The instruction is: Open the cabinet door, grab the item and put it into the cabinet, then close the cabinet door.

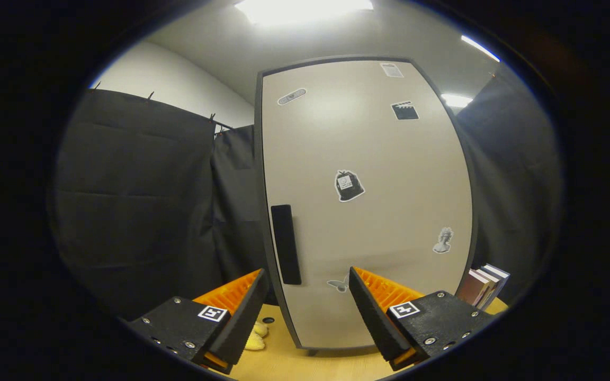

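A tall beige cabinet (368,211) stands on the wooden table (305,365) just ahead of me, its door shut and dotted with small stickers. A black vertical handle (286,244) runs along the door's left edge, just beyond my left finger. My gripper (307,307) is open, with nothing between its fingers, and points at the door's lower part. A pale yellow soft item (256,338) lies on the table left of the cabinet's base, partly hidden behind my left finger.
Several books (484,286) stand upright on the table to the right of the cabinet. Black cloth walls close in the booth on the left and right. A small dark round thing (268,320) lies on the table near the yellow item.
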Action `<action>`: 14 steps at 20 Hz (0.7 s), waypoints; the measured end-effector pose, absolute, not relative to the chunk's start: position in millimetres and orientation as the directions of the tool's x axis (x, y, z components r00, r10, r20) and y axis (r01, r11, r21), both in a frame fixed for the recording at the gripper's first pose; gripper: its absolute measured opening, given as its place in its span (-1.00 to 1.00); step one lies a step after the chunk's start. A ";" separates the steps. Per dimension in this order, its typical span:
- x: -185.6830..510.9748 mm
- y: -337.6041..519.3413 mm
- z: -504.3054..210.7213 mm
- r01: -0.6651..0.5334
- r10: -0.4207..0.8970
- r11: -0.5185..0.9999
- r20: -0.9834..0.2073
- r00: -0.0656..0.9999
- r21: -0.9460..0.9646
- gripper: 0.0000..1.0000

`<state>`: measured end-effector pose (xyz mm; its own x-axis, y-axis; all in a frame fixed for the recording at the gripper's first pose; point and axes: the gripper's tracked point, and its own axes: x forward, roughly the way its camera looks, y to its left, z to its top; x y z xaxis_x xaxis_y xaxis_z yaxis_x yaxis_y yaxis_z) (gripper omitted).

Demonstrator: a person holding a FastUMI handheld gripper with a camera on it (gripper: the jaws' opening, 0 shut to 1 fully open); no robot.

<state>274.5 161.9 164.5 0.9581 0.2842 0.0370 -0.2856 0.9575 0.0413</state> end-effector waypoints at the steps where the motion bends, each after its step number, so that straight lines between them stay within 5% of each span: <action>1: 281.2 166.8 166.6 -0.286 0.284 0.957 0.038 0.958 0.040 0.90; 9: 329.0 202.5 172.4 -0.283 0.284 0.959 0.027 0.958 -0.026 0.74; 14: 355.0 213.6 163.8 -0.271 0.270 0.962 -0.023 0.963 -0.047 0.45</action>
